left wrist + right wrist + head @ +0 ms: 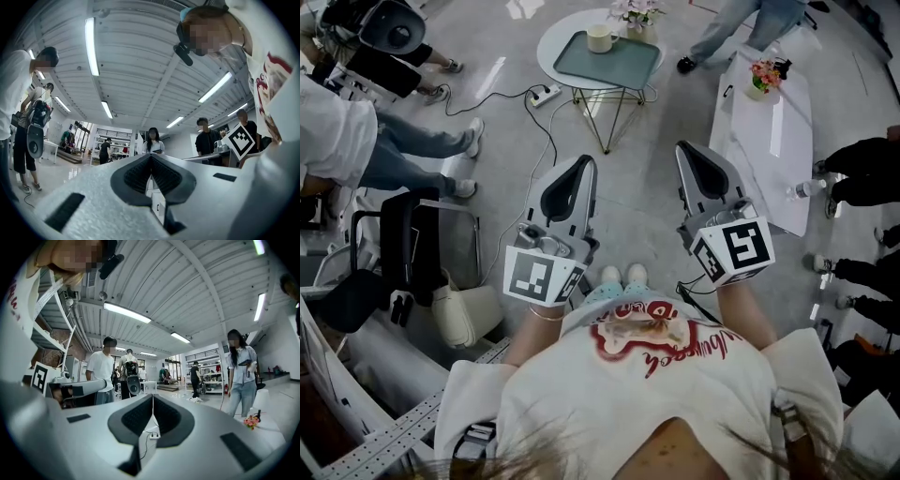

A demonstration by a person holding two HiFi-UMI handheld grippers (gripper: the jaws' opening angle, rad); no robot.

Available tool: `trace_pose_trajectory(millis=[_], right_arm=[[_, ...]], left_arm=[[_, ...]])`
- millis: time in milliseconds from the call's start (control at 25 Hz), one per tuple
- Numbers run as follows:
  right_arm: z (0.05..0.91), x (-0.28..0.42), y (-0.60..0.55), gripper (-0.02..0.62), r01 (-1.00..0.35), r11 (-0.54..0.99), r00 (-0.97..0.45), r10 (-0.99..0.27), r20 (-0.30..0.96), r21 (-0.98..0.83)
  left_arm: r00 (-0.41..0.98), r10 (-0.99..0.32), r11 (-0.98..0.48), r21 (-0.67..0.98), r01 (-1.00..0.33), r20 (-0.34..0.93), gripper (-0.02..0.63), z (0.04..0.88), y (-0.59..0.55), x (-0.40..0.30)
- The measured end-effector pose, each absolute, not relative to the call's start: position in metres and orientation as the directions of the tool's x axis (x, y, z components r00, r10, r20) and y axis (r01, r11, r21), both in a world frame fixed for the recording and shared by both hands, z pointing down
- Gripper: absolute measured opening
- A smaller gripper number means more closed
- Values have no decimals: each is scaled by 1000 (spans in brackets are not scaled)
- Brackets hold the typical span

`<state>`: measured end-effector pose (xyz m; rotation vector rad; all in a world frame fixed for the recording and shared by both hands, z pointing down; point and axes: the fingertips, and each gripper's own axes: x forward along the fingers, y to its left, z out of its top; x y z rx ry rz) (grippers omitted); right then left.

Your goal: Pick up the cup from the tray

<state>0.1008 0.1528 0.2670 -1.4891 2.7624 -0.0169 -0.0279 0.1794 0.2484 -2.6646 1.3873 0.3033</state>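
A cream cup (600, 37) stands at the far left corner of a grey-green tray (609, 62) on a small round white table (551, 49), far ahead of me. My left gripper (585, 163) and right gripper (685, 150) are held side by side near my body, well short of that table. In the left gripper view the left gripper (151, 157) has its jaws pressed together with nothing between them. The right gripper (153, 397) looks the same in its own view. Neither gripper view shows the cup or the tray.
A flower pot (637, 13) stands behind the tray. A power strip (546, 94) and cables lie on the floor left of the table. A long white table (773, 141) with flowers (764, 75) is on the right. A black chair (411, 246) and several people stand around.
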Motion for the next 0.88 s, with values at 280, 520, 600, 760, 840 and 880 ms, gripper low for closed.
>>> trace_pose_trajectory(millis=[280,520,600,760,840,880], right_arm=[[266,120,136,26,-823,568,-568,-823,-22,-2],[273,122,116,26,-806,592,-592,-806,-15,-19],[274,118,105,26,-800,600,-599,-800,-16,-17],[275,110,68,26,-798,602,-602,-798,-25,-7],[278,103,50,26,-797,604,-604,-797,-18,-3],[280,99,40,26,-797,604,-604,-797,-14,0]], left_arm=[[537,-812,-550,-11,-835,-228,12,256,163,-13],[498,-837,-510,-5,-860,-227,12,260,148,-16],[492,-841,-504,-6,-864,-224,12,261,137,-19],[489,-841,-500,-13,-866,-231,12,262,99,-27],[495,-837,-507,-12,-862,-232,12,265,78,-31],[500,-834,-512,-12,-859,-234,12,265,65,-33]])
